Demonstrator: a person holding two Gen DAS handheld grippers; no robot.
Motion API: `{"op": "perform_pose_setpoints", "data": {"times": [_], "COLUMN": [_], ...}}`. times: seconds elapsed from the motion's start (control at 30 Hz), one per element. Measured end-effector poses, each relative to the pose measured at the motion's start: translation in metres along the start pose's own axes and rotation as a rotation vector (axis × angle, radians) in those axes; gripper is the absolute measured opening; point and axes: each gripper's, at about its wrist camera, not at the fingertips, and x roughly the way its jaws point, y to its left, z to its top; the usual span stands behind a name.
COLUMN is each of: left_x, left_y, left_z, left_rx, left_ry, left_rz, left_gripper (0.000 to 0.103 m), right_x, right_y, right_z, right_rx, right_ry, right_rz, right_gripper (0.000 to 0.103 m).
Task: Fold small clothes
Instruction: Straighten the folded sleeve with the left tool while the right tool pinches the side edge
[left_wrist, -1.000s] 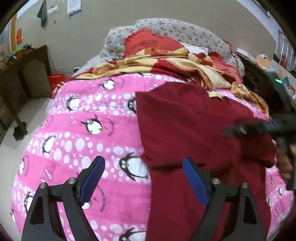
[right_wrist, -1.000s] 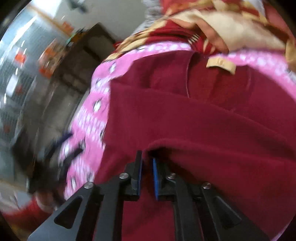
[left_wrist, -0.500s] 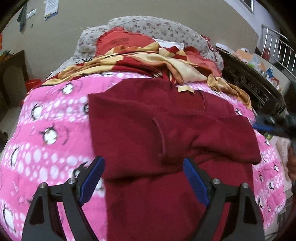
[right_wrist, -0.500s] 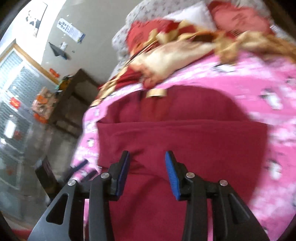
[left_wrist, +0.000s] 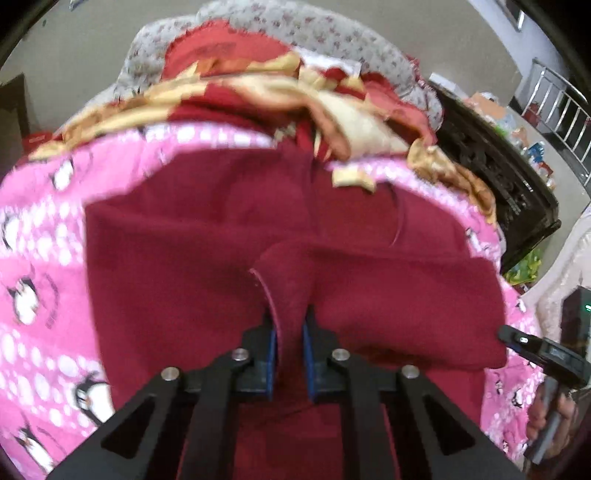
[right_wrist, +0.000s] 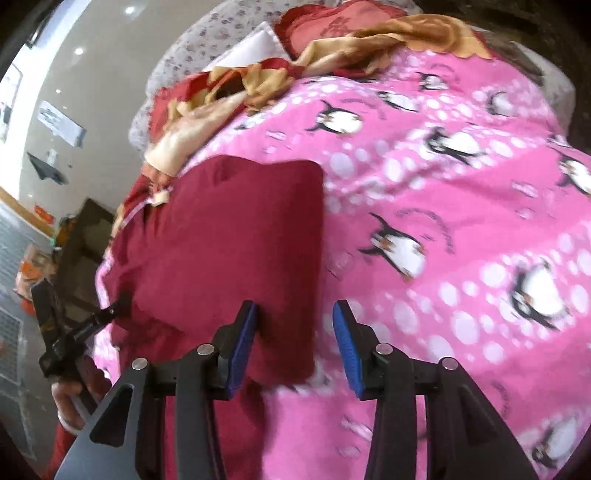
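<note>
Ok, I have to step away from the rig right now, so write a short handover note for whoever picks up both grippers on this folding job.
Left gripper: shut on a pinched ridge of the dark red garment, near its middle.
Right gripper: open, holding nothing, poised over the garment's right edge.
Garment: spread on the pink penguin blanket, partly folded, with one layer already laid across it. A red and gold cloth lies bunched beyond it.
Left to do: carry the pinched part over, release, then make the remaining folds and smooth the result.

One dark red garment (left_wrist: 192, 266), one pink penguin blanket (right_wrist: 461, 206), two grippers.
</note>
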Motion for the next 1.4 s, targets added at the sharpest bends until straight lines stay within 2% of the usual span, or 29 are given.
{"op": "perform_pose_setpoints", "data": {"times": [0.13, 0.2, 0.27, 0.4, 0.47, 0.53, 0.57, 0.63, 0.67, 0.7, 0.77, 0.87, 0.97, 1.03, 1.1, 1.17, 1.27, 1.33, 1.4], "left_x": [-0.035, -0.033, -0.021, -0.008, -0.003, -0.003, -0.004, -0.006, -0.006, -0.002, 0.006, 0.011, -0.002, -0.012, -0.018, -0.018, -0.008, -0.001, 0.006], "left_y": [0.020, 0.030, 0.034, 0.041, 0.046, 0.046, 0.045, 0.041, 0.040, 0.040, 0.040, 0.038, 0.035, 0.032, 0.029, 0.024, 0.021, 0.021, 0.021], "left_z": [0.009, 0.007, 0.001, -0.012, -0.014, -0.014, -0.013, -0.013, -0.014, -0.015, -0.018, -0.021, -0.023, -0.025, -0.027, -0.028, -0.030, -0.032, -0.036], "left_rx": [-0.034, -0.038, -0.031, -0.050, -0.074, -0.074, -0.064, -0.041, -0.041, -0.044, -0.051, -0.039, -0.010, 0.009, 0.026, 0.043, 0.055, 0.052, 0.057], "left_ry": [-0.058, -0.035, 0.007, 0.042, 0.050, 0.051, 0.048, 0.029, 0.021, 0.024, 0.037, 0.042, 0.023, -0.005, -0.036, -0.050, -0.031, -0.020, -0.005], "left_rz": [0.029, 0.052, 0.082, 0.119, 0.115, 0.116, 0.121, 0.135, 0.141, 0.147, 0.151, 0.170, 0.189, 0.209, 0.232, 0.248, 0.272, 0.278, 0.293], "left_gripper": [0.012, 0.012, 0.012, 0.012, 0.012, 0.013, 0.013, 0.019, 0.030, 0.045, 0.053, 0.053, 0.055, 0.060, 0.064, 0.065, 0.065, 0.065, 0.065], "right_x": [-0.001, -0.003, 0.000, 0.019, 0.032, 0.038, 0.036, 0.025, 0.017, 0.011, 0.016, 0.033, 0.015, -0.001, -0.013, -0.013, 0.000, 0.013, 0.033], "right_y": [0.015, 0.023, 0.025, 0.024, 0.022, 0.023, 0.029, 0.040, 0.045, 0.047, 0.039, 0.020, 0.023, 0.028, 0.037, 0.049, 0.068, 0.074, 0.073], "right_z": [0.010, 0.012, 0.013, 0.019, 0.022, 0.024, 0.025, 0.027, 0.026, 0.026, 0.029, 0.028, 0.025, 0.023, 0.017, 0.010, -0.004, -0.013, -0.019], "right_rx": [-0.006, -0.017, -0.021, -0.002, 0.011, -0.008, -0.044, -0.100, -0.129, -0.145, -0.120, -0.055, -0.053, -0.054, -0.078, -0.122, -0.205, -0.268, -0.318], "right_ry": [-0.036, -0.059, -0.064, -0.021, -0.004, 0.006, -0.007, -0.047, -0.087, -0.123, -0.112, -0.071, -0.116, -0.151, -0.164, -0.139, -0.087, -0.058, 0.002], "right_rz": [0.009, 0.017, 0.000, 0.001, -0.027, -0.028, -0.025, -0.038, -0.057, -0.094, -0.176, -0.173, -0.182, -0.191, -0.151, -0.106, -0.094, -0.128, -0.205], "right_gripper": [0.052, 0.057, 0.058, 0.059, 0.059, 0.044, 0.023, 0.021, 0.019, 0.019, 0.019, 0.019, 0.023, 0.027, 0.029, 0.029, 0.029, 0.029, 0.028]}}
